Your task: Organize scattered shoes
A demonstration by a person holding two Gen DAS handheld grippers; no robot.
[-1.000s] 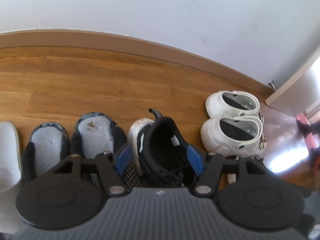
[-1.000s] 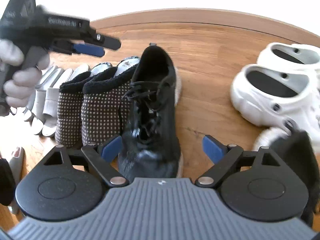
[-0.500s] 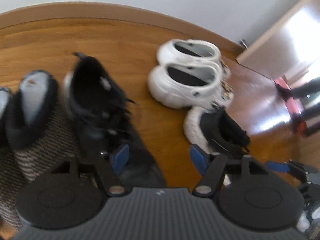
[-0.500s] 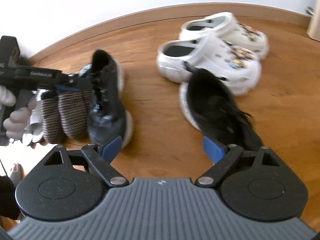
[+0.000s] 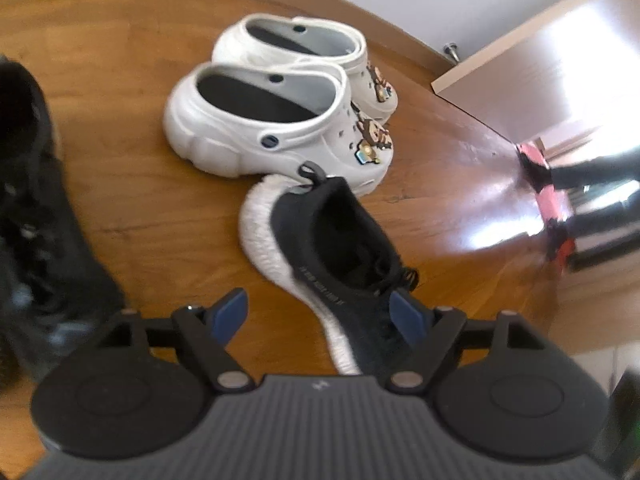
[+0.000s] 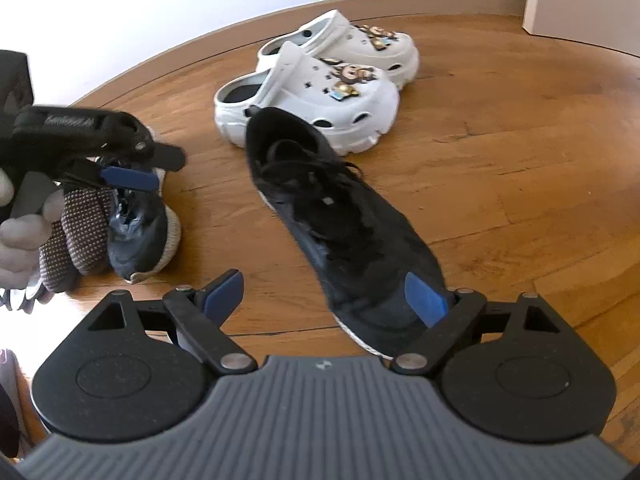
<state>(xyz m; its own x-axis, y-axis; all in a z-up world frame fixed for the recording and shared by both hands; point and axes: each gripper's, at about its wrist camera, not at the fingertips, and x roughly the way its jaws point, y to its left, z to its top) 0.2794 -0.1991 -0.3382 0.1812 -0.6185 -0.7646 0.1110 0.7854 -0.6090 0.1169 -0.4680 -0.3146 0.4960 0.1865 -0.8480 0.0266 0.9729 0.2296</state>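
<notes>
My right gripper (image 6: 324,300) hangs spread over the stray black sneaker (image 6: 344,232); left gripper (image 5: 322,316) is opening, empty. Its heel touches the white clog (image 6: 316,108), so a crooked pinch could drag it.

Each wrist camera sits behind its own hand-held gripper, angled steeply down at the wooden floor (image 5: 132,184) at close range, and both views share the black sneaker (image 5: 344,248) (image 6: 340,216) and the white clogs (image 5: 264,120) (image 6: 320,92) beyond it.
</notes>
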